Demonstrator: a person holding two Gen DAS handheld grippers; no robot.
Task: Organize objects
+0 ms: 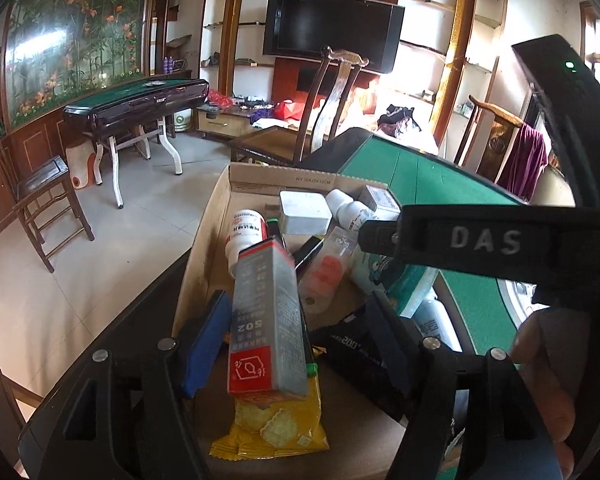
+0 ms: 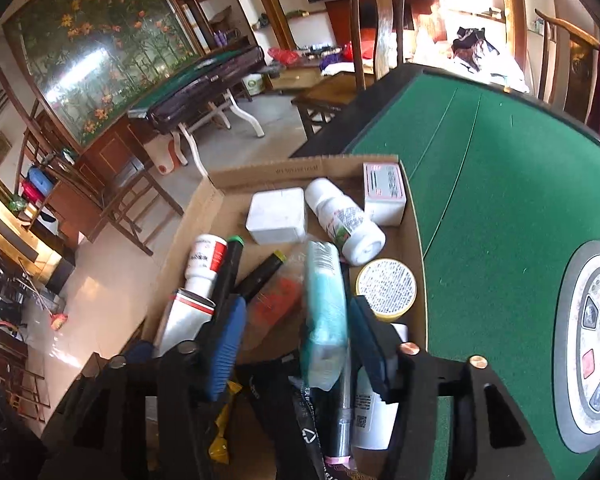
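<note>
A cardboard box (image 1: 204, 240) sits on the green felt table (image 1: 428, 176) and holds several items. My left gripper (image 1: 296, 320) is open above it; a grey and red 502 carton (image 1: 266, 320) stands between its fingers, leaning over a yellow cracker packet (image 1: 276, 424). My right gripper (image 2: 296, 340) is open over the same box (image 2: 414, 240), with a teal packet (image 2: 326, 312) between its fingers. In the box lie a white bottle (image 2: 344, 220), a red-labelled bottle (image 2: 204, 260), a white square case (image 2: 276, 216), a small white carton (image 2: 384, 194), a round tin (image 2: 386, 290) and black markers (image 2: 228, 276).
The box stands at the table's left edge, with tiled floor (image 1: 40, 280) below. A round control panel (image 2: 596, 352) is set in the felt to the right. A wooden chair (image 1: 332, 92) stands behind the table. The other gripper's body (image 1: 480, 240) crosses the left wrist view.
</note>
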